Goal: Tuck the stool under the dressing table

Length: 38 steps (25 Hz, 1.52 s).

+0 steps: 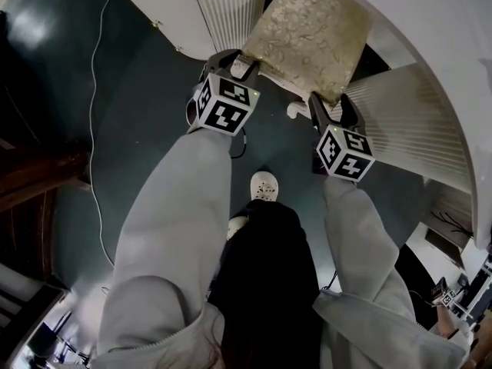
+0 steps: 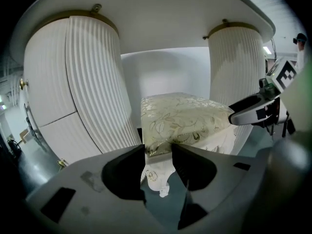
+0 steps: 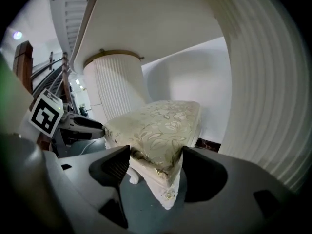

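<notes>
Stool [image 1: 307, 33], gold floral cushion, white frame: its two near corners lie at the jaws of the left gripper [image 1: 231, 61] and the right gripper [image 1: 333, 104]. Dressing table [image 1: 438, 29], white with ribbed pedestals, one just beyond the left gripper and one just right of the right gripper. Grey sleeves [image 1: 181, 206] behind both grippers; white shoe [image 1: 264, 185] on dark floor [image 1: 146, 91] between them; white cable [image 1: 93, 91] well left of the left gripper

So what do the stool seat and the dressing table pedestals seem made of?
The stool seat looks like padded brocade fabric, pale gold, sheeny leaf pattern. The dressing table pedestals look like white-painted fluted wood, matte; could be moulded board.
</notes>
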Available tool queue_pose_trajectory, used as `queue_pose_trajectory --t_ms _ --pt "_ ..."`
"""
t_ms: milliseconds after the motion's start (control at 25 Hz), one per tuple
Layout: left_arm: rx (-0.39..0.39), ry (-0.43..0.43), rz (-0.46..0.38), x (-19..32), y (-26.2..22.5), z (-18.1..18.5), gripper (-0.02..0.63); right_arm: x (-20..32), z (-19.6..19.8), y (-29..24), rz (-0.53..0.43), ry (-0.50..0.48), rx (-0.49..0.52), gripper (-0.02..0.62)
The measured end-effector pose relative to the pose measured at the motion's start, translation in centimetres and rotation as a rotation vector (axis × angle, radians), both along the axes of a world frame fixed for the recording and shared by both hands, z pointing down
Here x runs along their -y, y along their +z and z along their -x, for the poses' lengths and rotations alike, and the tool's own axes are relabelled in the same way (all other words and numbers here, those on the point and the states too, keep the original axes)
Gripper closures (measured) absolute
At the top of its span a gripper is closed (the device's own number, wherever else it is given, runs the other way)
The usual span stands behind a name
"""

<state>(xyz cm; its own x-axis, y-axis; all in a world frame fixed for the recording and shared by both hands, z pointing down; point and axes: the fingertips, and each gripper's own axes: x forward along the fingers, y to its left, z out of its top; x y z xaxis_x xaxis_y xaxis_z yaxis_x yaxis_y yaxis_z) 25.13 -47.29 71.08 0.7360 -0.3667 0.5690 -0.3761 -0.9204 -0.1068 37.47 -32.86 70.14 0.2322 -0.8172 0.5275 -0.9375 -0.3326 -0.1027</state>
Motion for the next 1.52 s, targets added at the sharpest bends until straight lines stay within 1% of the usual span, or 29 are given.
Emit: queue_pose_trajectory --t_ms 80,160,440,600,800,880,1000,1160,1400,1520 --pt "-0.005 0.005 0.014 -0.5 -0.1 0.2 0.43 0.0 0.5 -0.3 0.033 -0.044 -0.065 0.206" --pt "-0.009 0.014 0.024 -1.1 -0.5 0.3 0.428 -0.1 1.1 -0.8 0.045 -0.076 -0.087 0.195" --pt "-0.036 0.011 0.041 -2.4 -2.2 1.5 0.425 0.0 3.0 -2.8 0.032 -0.129 -0.096 0.195" --pt "-0.083 -0.017 0.051 -2.4 -3.8 2.6 0.425 0.2 4.0 -3.9 0.023 -0.136 -0.093 0.196" --pt "-0.094 -0.025 0.043 -3.3 -5.4 4.3 0.425 0.2 5.3 -5.2 0.022 -0.136 -0.088 0.202" --pt "-0.088 -0.032 0.048 -3.8 -6.0 5.2 0.442 0.0 5.7 -5.9 0.024 -0.132 -0.089 0.216" --pt "-0.082 -0.034 0.048 -4.6 -7.5 6.4 0.492 -0.3 6.4 -7.4 0.033 -0.144 -0.106 0.244" --pt "-0.086 -0.046 0.047 -5.2 -10.0 7.8 0.526 -0.6 7.5 -10.0 0.027 -0.152 -0.11 0.279" --pt "-0.089 -0.058 0.053 -6.9 -13.6 9.7 0.549 -1.4 8.9 -14.1 0.014 -0.163 -0.116 0.336" --pt "-0.094 -0.051 0.056 -8.1 -15.8 10.4 0.555 -2.1 9.8 -16.2 0.01 -0.157 -0.11 0.384"
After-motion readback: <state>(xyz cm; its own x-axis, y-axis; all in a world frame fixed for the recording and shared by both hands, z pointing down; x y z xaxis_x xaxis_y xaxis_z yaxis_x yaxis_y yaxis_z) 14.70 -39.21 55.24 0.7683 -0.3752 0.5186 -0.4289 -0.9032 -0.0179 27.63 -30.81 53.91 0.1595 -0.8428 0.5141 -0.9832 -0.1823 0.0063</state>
